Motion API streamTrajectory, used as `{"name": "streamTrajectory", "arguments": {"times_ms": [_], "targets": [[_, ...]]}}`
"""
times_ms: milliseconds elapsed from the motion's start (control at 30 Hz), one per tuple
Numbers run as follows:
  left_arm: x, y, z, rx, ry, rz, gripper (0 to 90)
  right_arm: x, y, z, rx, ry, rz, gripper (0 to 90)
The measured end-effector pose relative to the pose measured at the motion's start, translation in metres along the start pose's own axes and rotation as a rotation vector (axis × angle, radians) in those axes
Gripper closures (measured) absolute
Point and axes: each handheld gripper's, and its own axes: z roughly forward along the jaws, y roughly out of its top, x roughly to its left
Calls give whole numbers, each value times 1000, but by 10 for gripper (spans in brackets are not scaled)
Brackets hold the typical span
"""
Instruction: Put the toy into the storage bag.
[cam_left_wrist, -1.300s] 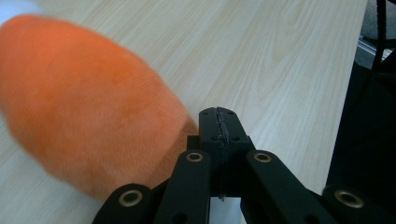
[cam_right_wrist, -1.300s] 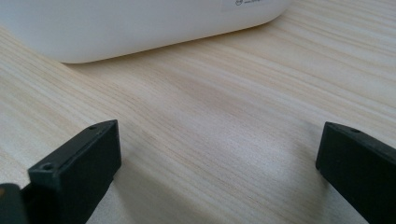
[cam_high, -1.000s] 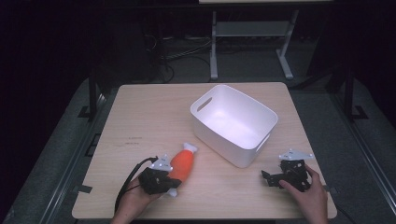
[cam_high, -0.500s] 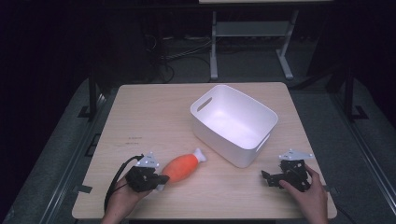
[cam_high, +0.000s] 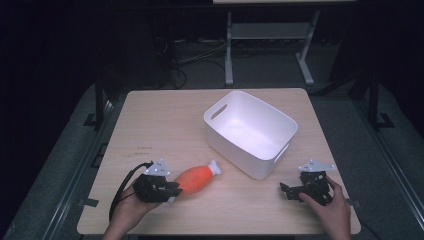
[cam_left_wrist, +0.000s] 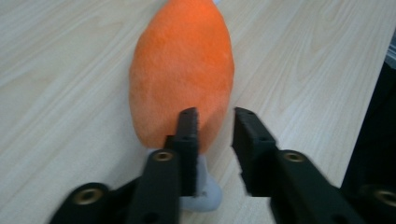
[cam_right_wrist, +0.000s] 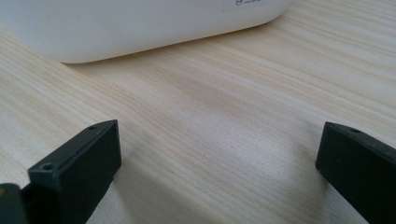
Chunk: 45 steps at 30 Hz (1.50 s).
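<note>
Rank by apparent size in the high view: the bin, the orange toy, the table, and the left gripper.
1. Table
2. Bin
3. Orange toy
4. Left gripper, which looks only slightly smaller than the toy; they lie side by side, so the comparison is fair.

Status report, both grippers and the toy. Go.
Left gripper jaws slightly apart at orange plush toy, no grip. Right gripper open, empty, near white bin. Nothing blocking.

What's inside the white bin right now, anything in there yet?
From the high view, the white bin looks empty: only its bare white floor and far walls show. The near wall hides a strip of the floor behind it, so that part I cannot check.
</note>
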Motion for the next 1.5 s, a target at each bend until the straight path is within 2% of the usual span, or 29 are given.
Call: {"name": "streamTrajectory", "arguments": {"times_ms": [133, 233, 333, 500, 600, 700, 900, 1167, 1500], "targets": [[3, 11, 1, 38, -11, 3, 471, 0, 0, 0, 0, 0, 0, 0], [5, 19, 1, 44, 1, 6, 376, 0, 0, 0, 0, 0, 0, 0], [6, 26, 2, 41, 3, 22, 310, 0, 0, 0, 0, 0, 0, 0], [8, 35, 8, 63, 11, 47, 175, 0, 0, 0, 0, 0, 0, 0], [9, 41, 13, 76, 20, 63, 129, 0, 0, 0, 0, 0, 0, 0], [9, 46, 19, 90, 30, 78, 125, 0, 0, 0, 0, 0, 0, 0], [8, 55, 32, 125, 26, 114, 125, 0, 0, 0, 0, 0, 0, 0], [8, 66, 46, 166, 40, 137, 125, 0, 0, 0, 0, 0, 0, 0], [9, 63, 62, 222, 59, 157, 125, 0, 0, 0, 0, 0, 0, 0]]}}
